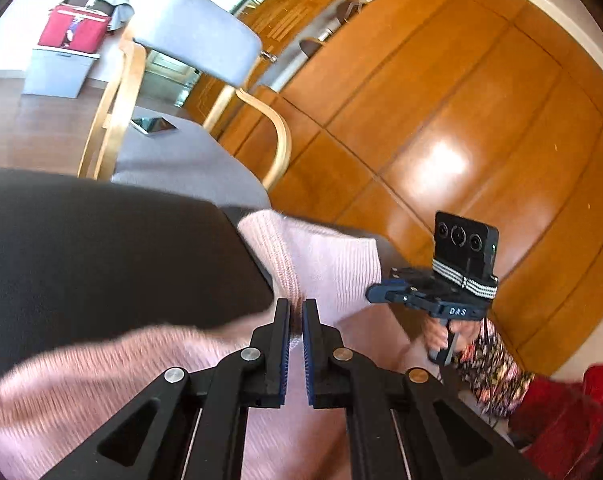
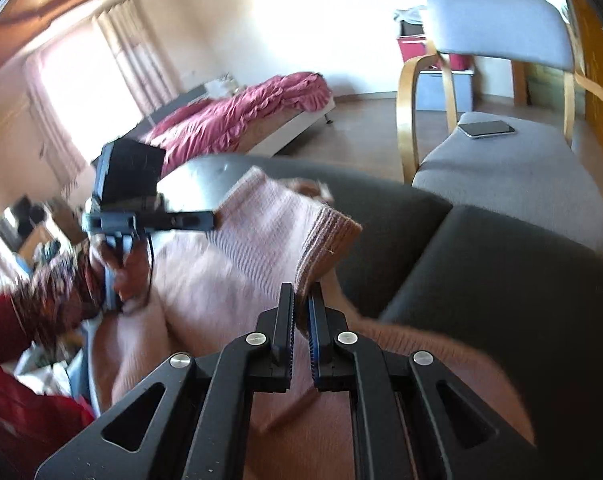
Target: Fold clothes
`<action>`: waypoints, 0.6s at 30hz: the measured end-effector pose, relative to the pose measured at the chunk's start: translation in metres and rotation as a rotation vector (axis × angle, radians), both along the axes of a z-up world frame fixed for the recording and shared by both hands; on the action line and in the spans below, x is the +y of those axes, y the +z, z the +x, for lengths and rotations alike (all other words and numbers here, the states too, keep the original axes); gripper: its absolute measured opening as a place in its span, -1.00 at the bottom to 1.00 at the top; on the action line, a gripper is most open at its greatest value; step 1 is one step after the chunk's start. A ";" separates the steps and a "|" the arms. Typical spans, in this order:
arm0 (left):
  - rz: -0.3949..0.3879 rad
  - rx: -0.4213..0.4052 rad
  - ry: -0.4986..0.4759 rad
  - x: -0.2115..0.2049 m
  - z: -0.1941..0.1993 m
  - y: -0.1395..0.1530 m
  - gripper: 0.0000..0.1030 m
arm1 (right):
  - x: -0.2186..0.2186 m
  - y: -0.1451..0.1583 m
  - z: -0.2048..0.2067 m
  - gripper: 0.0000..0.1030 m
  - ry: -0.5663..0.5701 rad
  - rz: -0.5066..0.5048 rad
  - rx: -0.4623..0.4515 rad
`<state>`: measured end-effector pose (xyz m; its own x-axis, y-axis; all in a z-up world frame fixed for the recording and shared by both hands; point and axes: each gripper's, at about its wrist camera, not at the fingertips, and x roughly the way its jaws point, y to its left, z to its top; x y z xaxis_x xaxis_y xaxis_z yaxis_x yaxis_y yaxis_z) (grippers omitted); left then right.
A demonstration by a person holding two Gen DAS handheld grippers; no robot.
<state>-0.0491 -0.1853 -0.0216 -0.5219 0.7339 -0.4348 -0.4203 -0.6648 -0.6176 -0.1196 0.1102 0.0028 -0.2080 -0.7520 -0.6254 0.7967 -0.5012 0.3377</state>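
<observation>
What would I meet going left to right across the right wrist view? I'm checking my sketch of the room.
Other gripper gripping the pink sweater → bed with a pink cover → phone on the grey chair.

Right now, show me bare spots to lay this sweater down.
Free: the dark cushion between the pink sweater and the chair, and the chair seat beside the phone. Crowded: the red clothes pile on the left.

Pink ribbed knit sweater (image 1: 333, 264) — lifted, draped
</observation>
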 end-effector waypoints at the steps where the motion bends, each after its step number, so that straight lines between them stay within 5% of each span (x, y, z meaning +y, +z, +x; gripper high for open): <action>1: -0.010 -0.008 -0.013 0.002 0.004 -0.001 -0.91 | 0.002 -0.004 0.005 -0.87 0.006 0.014 -0.003; 10: -0.191 -0.163 -0.131 0.038 0.016 -0.029 -0.92 | 0.013 -0.040 0.041 -0.75 0.031 0.174 -0.066; 18: -0.159 -0.161 -0.086 0.024 0.040 -0.023 -0.91 | 0.047 -0.019 0.064 -0.75 -0.017 0.140 0.004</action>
<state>-0.0094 -0.1618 -0.0447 -0.3748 0.6884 -0.6210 -0.3845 -0.7249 -0.5716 -0.0558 0.1570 -0.0158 -0.2222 -0.6540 -0.7231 0.7891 -0.5562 0.2606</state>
